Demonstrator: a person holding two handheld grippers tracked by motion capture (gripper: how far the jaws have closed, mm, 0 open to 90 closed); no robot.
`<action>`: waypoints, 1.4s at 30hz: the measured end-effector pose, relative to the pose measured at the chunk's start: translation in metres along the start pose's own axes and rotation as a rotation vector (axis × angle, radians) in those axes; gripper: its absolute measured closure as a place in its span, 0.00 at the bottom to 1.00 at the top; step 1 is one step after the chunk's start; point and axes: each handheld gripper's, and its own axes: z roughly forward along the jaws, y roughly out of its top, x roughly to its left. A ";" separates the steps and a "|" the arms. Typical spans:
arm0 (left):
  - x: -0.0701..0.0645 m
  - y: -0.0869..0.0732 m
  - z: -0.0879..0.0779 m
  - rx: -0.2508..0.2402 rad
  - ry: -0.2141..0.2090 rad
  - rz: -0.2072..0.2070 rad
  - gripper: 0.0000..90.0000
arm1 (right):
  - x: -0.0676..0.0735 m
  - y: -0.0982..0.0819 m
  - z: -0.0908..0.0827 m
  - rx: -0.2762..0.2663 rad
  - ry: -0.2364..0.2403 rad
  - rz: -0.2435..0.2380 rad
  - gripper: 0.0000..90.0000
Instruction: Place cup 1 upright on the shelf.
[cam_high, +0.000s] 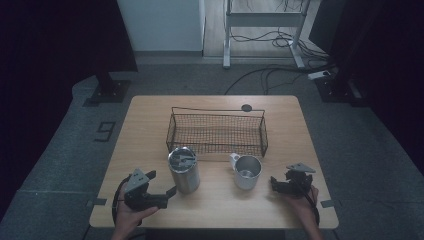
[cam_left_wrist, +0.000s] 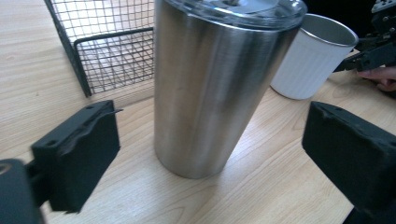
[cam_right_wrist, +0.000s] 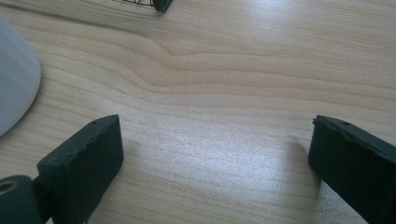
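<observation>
A steel tumbler (cam_high: 184, 170) with a clear lid stands upright on the wooden table (cam_high: 145, 130), in front of the wire basket's left end. My left gripper (cam_high: 162, 183) sits just left of it and points at it. In the left gripper view the tumbler (cam_left_wrist: 215, 88) rises ahead of the left gripper (cam_left_wrist: 212, 154), whose jaws stand wide and whose pads are clear of the steel. A white mug (cam_high: 247, 171) with a metal inside stands to the tumbler's right. My right gripper (cam_high: 278, 184) rests open beside the mug; bare wood lies between the right gripper's (cam_right_wrist: 215, 158) jaws, with the mug (cam_right_wrist: 11, 79) at the left edge.
A black wire basket (cam_high: 218, 111) stands across the middle of the table, behind both cups; its corner (cam_left_wrist: 84, 60) is close to the tumbler. A small dark disc (cam_high: 246, 107) lies behind it. Floor stands and cables lie beyond the far edge.
</observation>
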 end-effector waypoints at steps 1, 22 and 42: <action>-0.001 0.000 0.001 -0.003 -0.003 -0.001 0.03 | 0.000 0.000 0.000 0.000 -0.001 0.000 0.04; -0.013 0.005 0.027 0.035 -0.005 0.017 0.01 | -0.001 -0.001 -0.001 -0.006 -0.013 0.011 0.06; -0.011 0.016 0.051 0.039 0.010 0.001 0.00 | -0.001 -0.001 -0.001 -0.009 -0.018 0.016 0.07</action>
